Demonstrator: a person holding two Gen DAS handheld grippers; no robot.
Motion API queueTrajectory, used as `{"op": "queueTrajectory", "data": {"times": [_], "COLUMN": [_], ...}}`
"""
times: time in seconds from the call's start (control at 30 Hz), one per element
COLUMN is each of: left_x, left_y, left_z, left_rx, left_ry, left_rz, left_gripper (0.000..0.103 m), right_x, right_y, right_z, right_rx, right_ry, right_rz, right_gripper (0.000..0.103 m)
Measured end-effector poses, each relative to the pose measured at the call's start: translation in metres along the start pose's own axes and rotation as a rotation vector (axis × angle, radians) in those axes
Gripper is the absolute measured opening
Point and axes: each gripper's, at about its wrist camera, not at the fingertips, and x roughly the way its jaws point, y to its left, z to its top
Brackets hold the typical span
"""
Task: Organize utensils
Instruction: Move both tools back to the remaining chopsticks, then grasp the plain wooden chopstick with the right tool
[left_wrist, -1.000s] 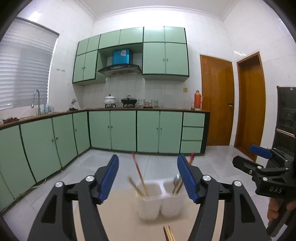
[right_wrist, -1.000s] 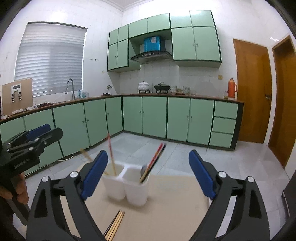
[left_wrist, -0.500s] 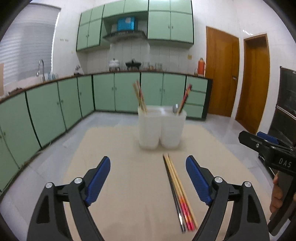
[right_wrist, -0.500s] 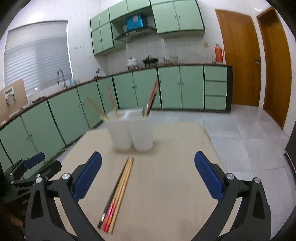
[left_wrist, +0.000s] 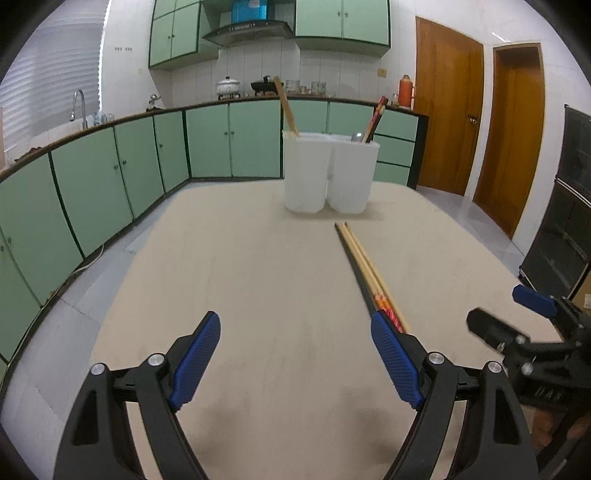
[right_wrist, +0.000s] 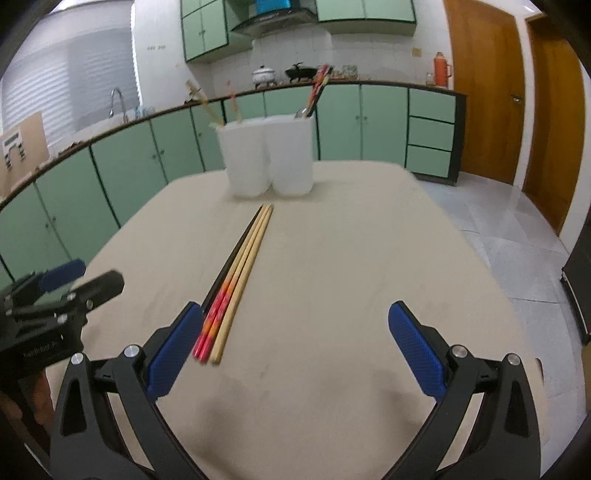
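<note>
A white two-compartment holder (left_wrist: 328, 171) (right_wrist: 267, 155) stands at the far side of the beige table (left_wrist: 258, 295) (right_wrist: 332, 258). It holds chopsticks and a spoon. A bundle of loose chopsticks (left_wrist: 365, 273) (right_wrist: 240, 273), black, wooden and red-ended, lies on the table in front of it. My left gripper (left_wrist: 295, 354) is open and empty, low over the table; the chopstick ends lie by its right finger. My right gripper (right_wrist: 295, 347) is open and empty; the chopstick ends lie by its left finger.
Green kitchen cabinets (left_wrist: 110, 177) and a counter with a sink run behind and to the left of the table. Wooden doors (left_wrist: 447, 122) are at the right. A dark cabinet (left_wrist: 561, 221) stands at the far right.
Both grippers have tipped down and drawn back from the holder. The table top and the loose chopsticks have come into full view. Both stay open.
</note>
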Motion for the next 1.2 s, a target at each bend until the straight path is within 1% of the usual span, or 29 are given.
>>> {"op": "queueTrajectory", "data": {"times": [0.2,0.27,0.3,0.33,0.4,0.57,0.73,0.83,0.93,1.0,1.07,1.13,1.2], "left_x": [0.002,0.003,0.004,0.004,0.004,0.003,0.002,0.001,0.001,0.002,0.002,0.002,0.003], "left_y": [0.003,0.003,0.003,0.004,0.006,0.013,0.017,0.017,0.017,0.017,0.017,0.017,0.014], "left_z": [-0.015,-0.019,-0.019,-0.019,-0.020,-0.020,-0.019,-0.019,-0.019,-0.019,-0.019,-0.020,-0.020], "left_rx": [-0.021,-0.024,-0.026,-0.032,-0.044,-0.067,-0.074,-0.069,-0.069,-0.070,-0.072,-0.070,-0.066], "left_ry": [0.015,0.009,0.007,0.002,-0.008,-0.017,-0.028,-0.032,-0.034,-0.033,-0.031,-0.029,-0.027], "left_rz": [0.017,0.031,0.033,0.034,0.037,0.042,0.039,0.035,0.030,0.026,0.023,0.021,0.019], "left_gripper": [0.082,0.082,0.082,0.082,0.082,0.082,0.082,0.082,0.082,0.082,0.082,0.082,0.082], "right_x": [0.002,0.002,0.002,0.002,0.006,0.014,0.021,0.024,0.027,0.028,0.029,0.030,0.031], "right_y": [0.019,0.023,0.025,0.027,0.030,0.035,0.042,0.042,0.037,0.033,0.034,0.037,0.041], "right_z": [-0.011,-0.012,-0.014,-0.017,-0.018,-0.021,-0.021,-0.022,-0.019,-0.018,-0.018,-0.019,-0.020], "right_rx": [-0.030,-0.037,-0.049,-0.059,-0.063,-0.081,-0.111,-0.115,-0.103,-0.090,-0.098,-0.116,-0.138], "right_ry": [-0.007,-0.020,-0.024,-0.025,-0.015,0.017,0.047,0.064,0.078,0.082,0.083,0.081,0.080], "right_rz": [-0.020,-0.031,-0.038,-0.047,-0.051,-0.038,-0.037,-0.042,-0.075,-0.076,-0.068,-0.059,-0.044], "right_gripper": [0.097,0.094,0.089,0.081,0.076,0.067,0.054,0.051,0.049,0.049,0.045,0.036,0.029]}}
